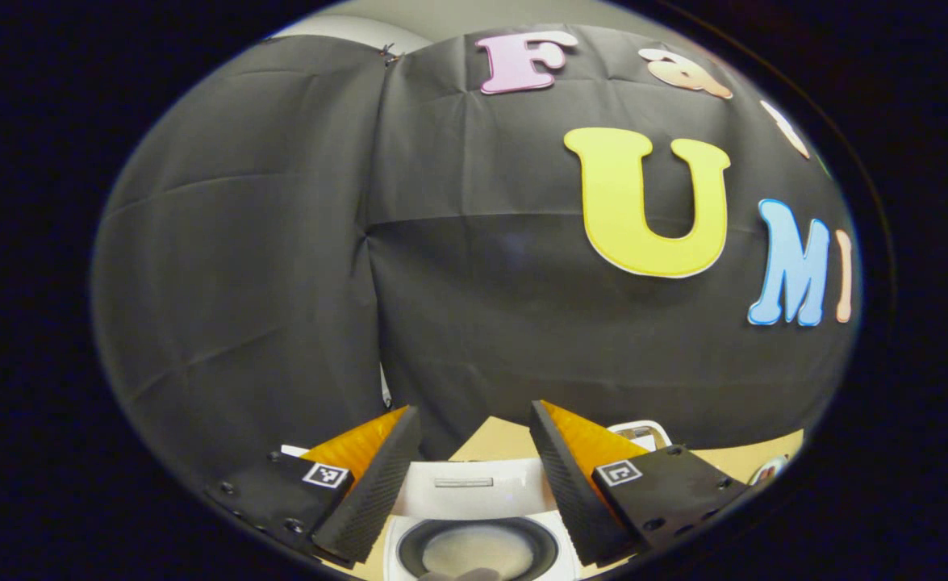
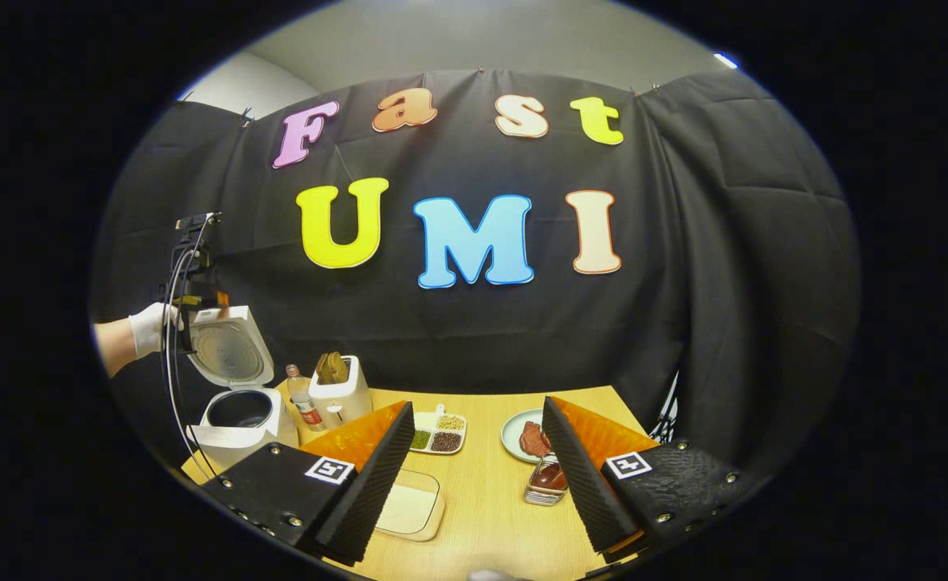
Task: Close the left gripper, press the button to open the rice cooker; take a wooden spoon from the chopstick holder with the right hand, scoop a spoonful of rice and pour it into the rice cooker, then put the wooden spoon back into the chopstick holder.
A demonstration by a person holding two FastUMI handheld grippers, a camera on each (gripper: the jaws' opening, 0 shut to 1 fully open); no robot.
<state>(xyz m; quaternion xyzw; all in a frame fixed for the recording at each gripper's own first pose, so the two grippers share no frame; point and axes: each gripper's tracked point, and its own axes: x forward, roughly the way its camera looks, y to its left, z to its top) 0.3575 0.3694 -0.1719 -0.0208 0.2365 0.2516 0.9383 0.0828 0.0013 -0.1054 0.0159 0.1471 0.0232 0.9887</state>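
Both grippers are held wide open and empty, and with the rice cooker (image 2: 235, 415) lid up, the wooden spoon in the chopstick holder (image 2: 340, 390) beside it is best gripped by the right gripper (image 2: 482, 476) low on its handle.

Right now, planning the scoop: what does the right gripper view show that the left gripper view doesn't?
Right gripper view: spoons in the holder, a bottle, grain tray, meat plate, the raised lid and a gloved hand. Left gripper view: a close look down into the pot. Both: the open cooker, the table, the wall.
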